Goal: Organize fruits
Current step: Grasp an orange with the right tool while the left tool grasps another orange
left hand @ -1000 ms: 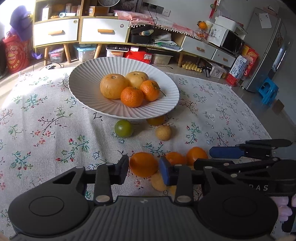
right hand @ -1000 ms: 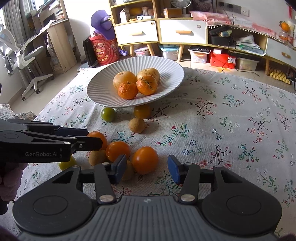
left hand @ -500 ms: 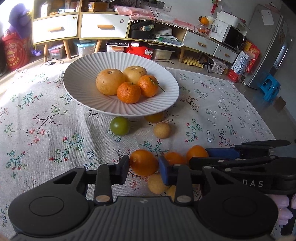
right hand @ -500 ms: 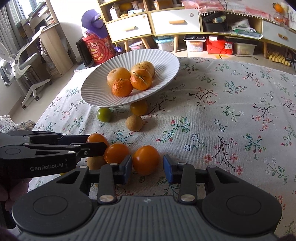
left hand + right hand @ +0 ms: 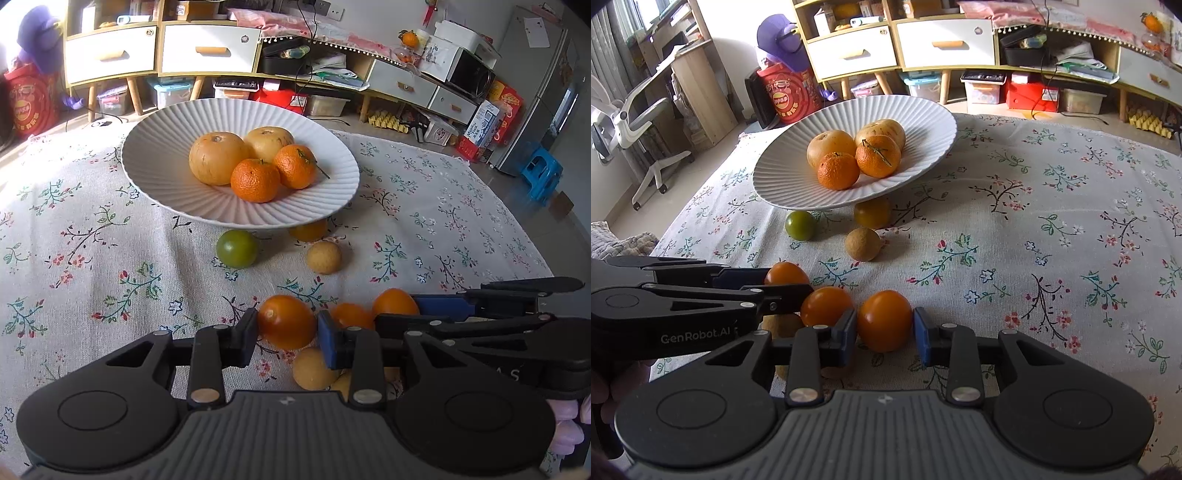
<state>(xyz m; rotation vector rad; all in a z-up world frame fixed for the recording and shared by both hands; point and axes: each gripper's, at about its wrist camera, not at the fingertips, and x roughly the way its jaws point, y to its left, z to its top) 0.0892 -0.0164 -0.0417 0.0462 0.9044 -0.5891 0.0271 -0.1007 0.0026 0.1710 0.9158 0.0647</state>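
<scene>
An orange fruit point(image 5: 286, 322) is clamped between the pads of the left gripper point(image 5: 285, 332), low over the table point(image 5: 92, 266); a second orange fruit point(image 5: 884, 320) sits between the pads of the right gripper point(image 5: 885, 330), whose jaws have just been closing and now touch it on both sides. In the left wrist view the right gripper is seen side-on at the right edge, with a refrigerator point(image 5: 546, 92) and a blue stool point(image 5: 541, 177) beyond; in the right wrist view the left gripper enters from the left edge, and a desk point(image 5: 690, 70) and an office chair point(image 5: 631, 122) are shown instead. A white ribbed plate point(image 5: 166, 177) is recorded at the far middle of the table, holding two tangerines and two larger pale fruits; a green fruit point(image 5: 236, 248) and a small tan fruit point(image 5: 324, 257) lie loose just in front of it. The table is covered by a floral cloth point(image 5: 1052, 221); drawer cabinets point(image 5: 162, 48) and storage boxes line the far wall. One orange fruit point(image 5: 871, 213) is partly hidden beneath the plate's rim; several pale fruits near the grippers are cut off by them and cannot be counted.
</scene>
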